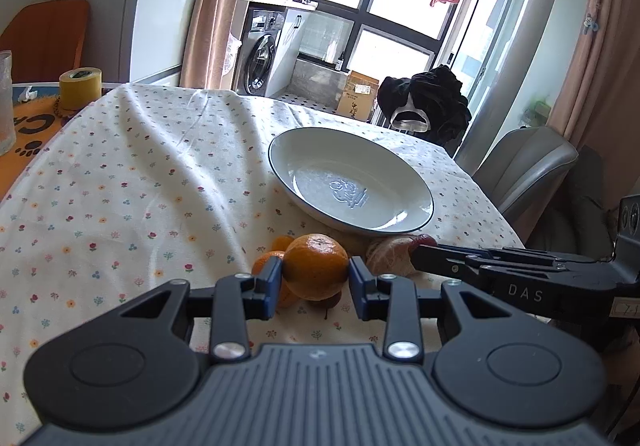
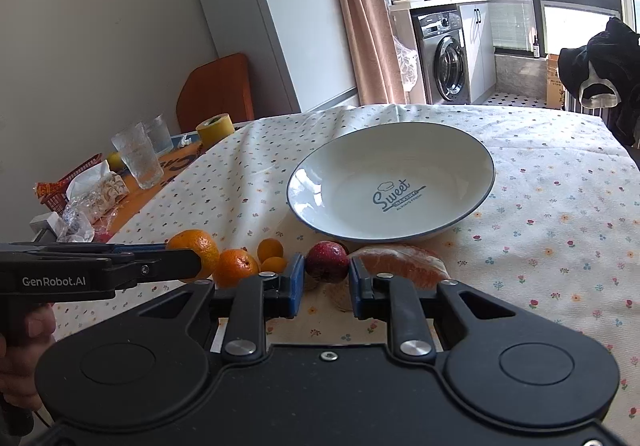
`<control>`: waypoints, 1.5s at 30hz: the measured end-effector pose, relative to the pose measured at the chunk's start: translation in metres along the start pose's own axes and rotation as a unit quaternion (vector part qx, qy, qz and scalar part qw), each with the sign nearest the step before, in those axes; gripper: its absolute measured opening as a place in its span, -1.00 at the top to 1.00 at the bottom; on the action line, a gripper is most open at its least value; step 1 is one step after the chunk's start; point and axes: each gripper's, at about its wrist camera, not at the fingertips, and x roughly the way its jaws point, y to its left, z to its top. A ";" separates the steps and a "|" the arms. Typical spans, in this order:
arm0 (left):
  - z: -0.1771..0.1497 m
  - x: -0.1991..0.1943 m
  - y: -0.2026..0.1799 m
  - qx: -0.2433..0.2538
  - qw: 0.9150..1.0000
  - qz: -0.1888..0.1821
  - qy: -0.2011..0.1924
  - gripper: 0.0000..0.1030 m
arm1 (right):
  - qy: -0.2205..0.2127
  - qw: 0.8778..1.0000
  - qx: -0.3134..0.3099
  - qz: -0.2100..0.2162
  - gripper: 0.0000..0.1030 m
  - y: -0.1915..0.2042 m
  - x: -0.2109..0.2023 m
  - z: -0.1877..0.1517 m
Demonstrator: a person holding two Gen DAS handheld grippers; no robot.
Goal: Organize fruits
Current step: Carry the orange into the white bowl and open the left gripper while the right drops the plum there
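Judging progress at near zero: white plate (image 2: 472, 181) sits bare on flowered tablecloth (image 2: 560, 246), nothing in it but blue printed lettering. All fruit outside the rim, bunched on the near side of the plate.

Left gripper (image 1: 315, 276) bracketing a large mandarin (image 1: 316, 266), blue pads on either side; left pad touching or nearly touching the peel, right pad showing a thin gap, so jaws partly open around the fruit, not visibly clamped. From the right wrist view, same mandarin (image 2: 196, 246) seen between the left gripper's fingers, apparently raised above the smaller fruit, though lift or rest cannot be told for sure.

Right gripper (image 2: 323, 280) straddling a dark red fruit (image 2: 327, 261), pads standing clear on both sides; jaws open, no grip yet. Peeled citrus piece (image 2: 400, 264) lying just beside it, close under the plate's near edge.

Left on the cloth: second mandarin (image 2: 236, 266) and two small kumquat-like fruits (image 2: 270, 249), crowded together between the two grippers.

Remaining, by this reading: closing on both fruits, carrying them over the rim, setting them down, then returning for the smaller pieces and the peeled segment. Roughly everything ahead; only the first approaches in place.

Off to the side, unrelated clutter: glass tumblers (image 2: 138, 157), yellow tape roll (image 2: 215, 127).
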 end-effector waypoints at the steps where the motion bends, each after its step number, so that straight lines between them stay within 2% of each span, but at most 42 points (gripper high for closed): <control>1: 0.001 0.002 -0.001 0.001 1.000 0.000 0.000 0.34 | -0.002 1.000 0.001 -0.001 0.58 -0.001 0.000 0.001; 20: 0.029 0.038 -0.011 0.018 1.000 -0.016 0.000 0.34 | -0.025 0.999 0.013 -0.015 0.58 -0.028 0.011 0.019; 45: 0.062 0.112 -0.027 0.047 0.998 -0.003 0.035 0.34 | 0.012 0.999 0.019 -0.022 0.57 -0.054 0.061 0.031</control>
